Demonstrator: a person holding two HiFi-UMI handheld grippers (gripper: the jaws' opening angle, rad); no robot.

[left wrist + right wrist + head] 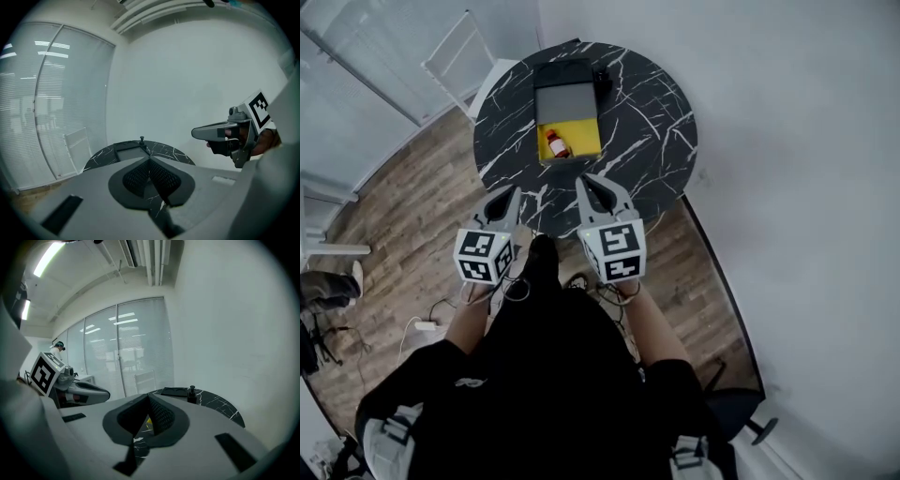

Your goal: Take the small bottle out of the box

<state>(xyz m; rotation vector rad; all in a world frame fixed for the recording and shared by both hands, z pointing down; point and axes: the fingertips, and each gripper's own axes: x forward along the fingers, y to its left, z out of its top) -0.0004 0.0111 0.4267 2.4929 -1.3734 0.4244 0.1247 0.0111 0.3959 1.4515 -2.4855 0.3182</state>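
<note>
I had not yet started the reach. My left gripper (502, 199) and right gripper (598, 192) hung pressed together, empty, at the table's (652, 112) lower edge. The small bottle (557, 145) lay in the yellow box (584, 131), upper centre. Next, I judged, one gripper had to spread and descend over it.

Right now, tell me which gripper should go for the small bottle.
Right, probably: the right gripper, shut and empty, points at the yellow box and is nearer the small bottle; the left gripper hangs farther off.
</note>
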